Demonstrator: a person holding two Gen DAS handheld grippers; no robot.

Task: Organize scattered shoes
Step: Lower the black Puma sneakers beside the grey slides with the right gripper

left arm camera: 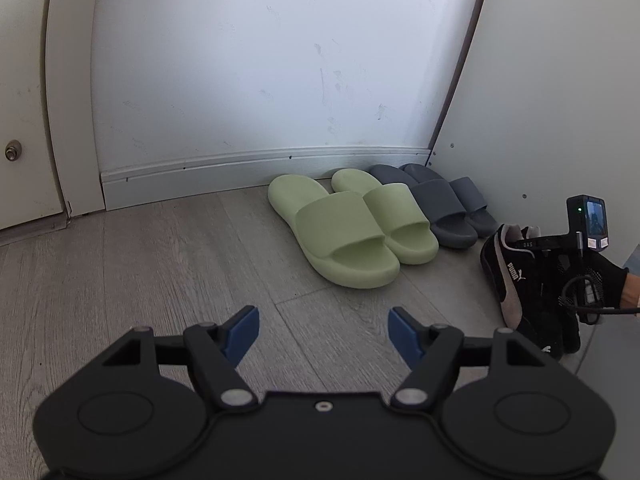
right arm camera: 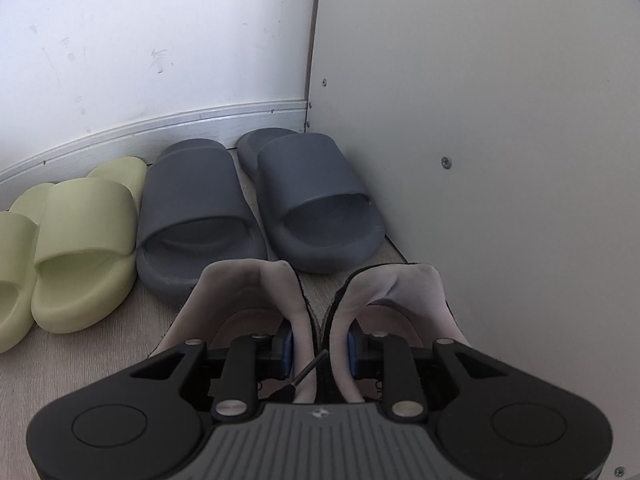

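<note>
Wall (left arm camera: 248, 60): white and scuffed, with a baseboard along its foot; a white side panel (right arm camera: 500, 120) meets it to form a corner.
Floor (left arm camera: 140, 264): grey wood-look planks; all the shoes are here, none in any box or rack.
Green slippers (left arm camera: 352, 224): a pair side by side, heels near the baseboard, toes and long axis toward the camera.
Grey slippers (right arm camera: 256, 200): a pair in the corner just beside the green ones, lined up the same way.
Black sneakers (left arm camera: 516, 280): two held together in front of the grey slippers, beside the panel; "PUMA" reads on the side.
Right gripper (right arm camera: 320, 354): clamped on the two inner collars of the sneakers, pressed together.
Left gripper (left arm camera: 323, 330): spread wide over bare floor, holding nothing.
</note>
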